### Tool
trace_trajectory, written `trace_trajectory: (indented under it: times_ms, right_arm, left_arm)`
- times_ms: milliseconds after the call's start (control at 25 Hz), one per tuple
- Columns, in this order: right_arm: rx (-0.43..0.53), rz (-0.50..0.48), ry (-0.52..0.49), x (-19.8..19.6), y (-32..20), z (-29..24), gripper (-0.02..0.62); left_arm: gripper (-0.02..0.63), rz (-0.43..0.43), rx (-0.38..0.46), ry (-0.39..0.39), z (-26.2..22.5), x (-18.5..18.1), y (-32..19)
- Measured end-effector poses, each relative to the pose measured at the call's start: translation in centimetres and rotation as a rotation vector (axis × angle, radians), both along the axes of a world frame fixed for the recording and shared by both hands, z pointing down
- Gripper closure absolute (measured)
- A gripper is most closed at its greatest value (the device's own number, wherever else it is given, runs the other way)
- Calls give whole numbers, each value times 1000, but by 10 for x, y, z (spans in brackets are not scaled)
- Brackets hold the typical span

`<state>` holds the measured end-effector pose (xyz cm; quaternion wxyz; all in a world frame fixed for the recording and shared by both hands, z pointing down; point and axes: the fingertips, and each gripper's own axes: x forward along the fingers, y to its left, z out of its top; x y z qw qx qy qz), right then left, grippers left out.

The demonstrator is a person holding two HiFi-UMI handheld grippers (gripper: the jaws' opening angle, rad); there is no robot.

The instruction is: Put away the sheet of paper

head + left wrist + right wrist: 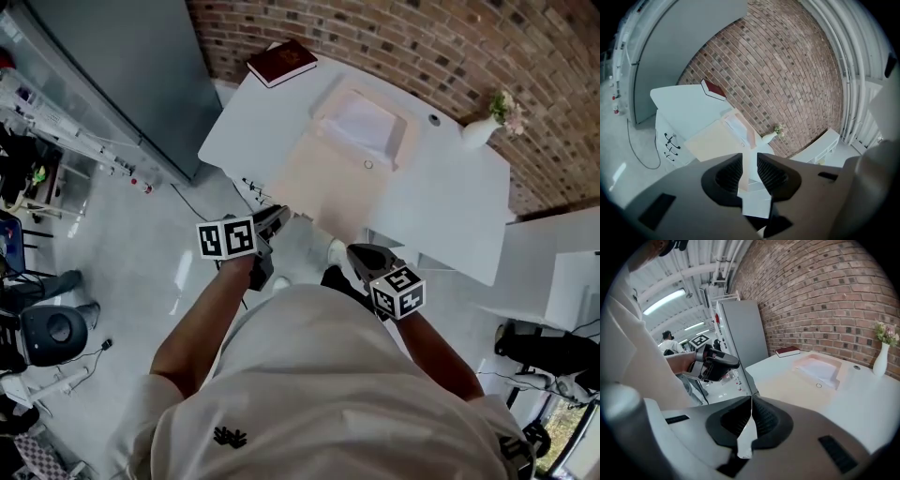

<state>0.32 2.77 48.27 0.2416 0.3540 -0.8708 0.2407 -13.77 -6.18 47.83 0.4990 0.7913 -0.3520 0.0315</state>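
Head view: L tool (279, 216) jaws slightly apart, R tool (356, 253) jaws together, both empty, nr desk (450, 206).

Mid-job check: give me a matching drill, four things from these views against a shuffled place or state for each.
Things:
1. book
2. vase
3. sheet of paper
4. left gripper

Places or states:
A. lying in the tray
B. jaws slightly apart, nothing between them
C. far left corner of the desk
D. right end of the desk, by the brick wall

Pairs: 1-C, 2-D, 3-A, 4-B
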Motion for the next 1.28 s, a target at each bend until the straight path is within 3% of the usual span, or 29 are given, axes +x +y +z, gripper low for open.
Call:
trace_trajectory:
  times_ms: [360,560,840,1280]
  right_arm:
    - [17,0,10,-17,21,-4,566]
    - [39,-11,25,-26,28,-9,565]
    - [43,-33,44,-37,35,-5,566]
    - [58,-75,60,-53,38,-7,568]
  left_arm:
    - [571,67,14,23,-6,-8,47]
    - [578,111,-2,63,-9,-7,68]
    - [580,165,37,32,-8,-13,80]
    - [580,171,68,-6,-8,-28,90]
